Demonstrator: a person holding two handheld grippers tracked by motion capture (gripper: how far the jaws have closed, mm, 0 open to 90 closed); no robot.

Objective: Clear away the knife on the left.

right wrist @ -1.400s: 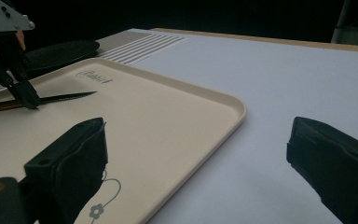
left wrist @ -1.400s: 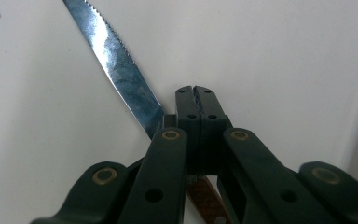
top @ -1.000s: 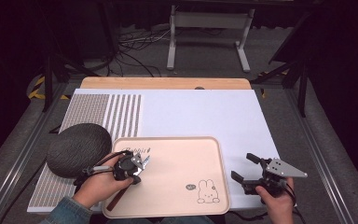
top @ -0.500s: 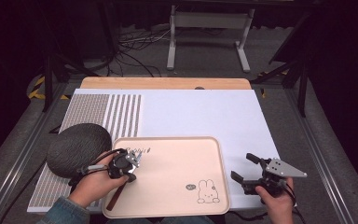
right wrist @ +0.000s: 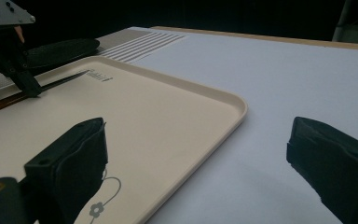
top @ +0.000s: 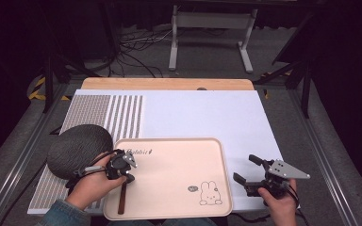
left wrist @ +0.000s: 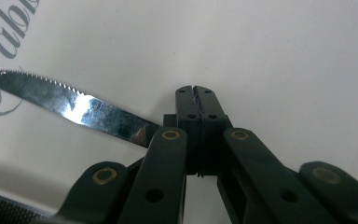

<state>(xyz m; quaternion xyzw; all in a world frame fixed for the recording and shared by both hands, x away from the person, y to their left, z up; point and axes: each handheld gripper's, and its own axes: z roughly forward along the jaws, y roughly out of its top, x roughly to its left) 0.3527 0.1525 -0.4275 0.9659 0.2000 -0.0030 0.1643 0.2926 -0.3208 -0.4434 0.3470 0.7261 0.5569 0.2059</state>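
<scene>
The left gripper stands at the tray's nine o'clock edge, jaws pressed together, empty, beside the serrated knife lying on the tray. The right gripper, jaws apart, rests at three o'clock.

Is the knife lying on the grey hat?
No, the knife lies on the pink tray, beside the grey hat, with the left hand-held gripper shut on it.

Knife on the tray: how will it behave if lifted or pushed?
The knife probably stays stiff: its serrated metal blade looks straight. Lying flat on the smooth tray, it would likely slide rather than roll. The left gripper, jaws shut at its blade, may find the glossy steel slippery.
</scene>
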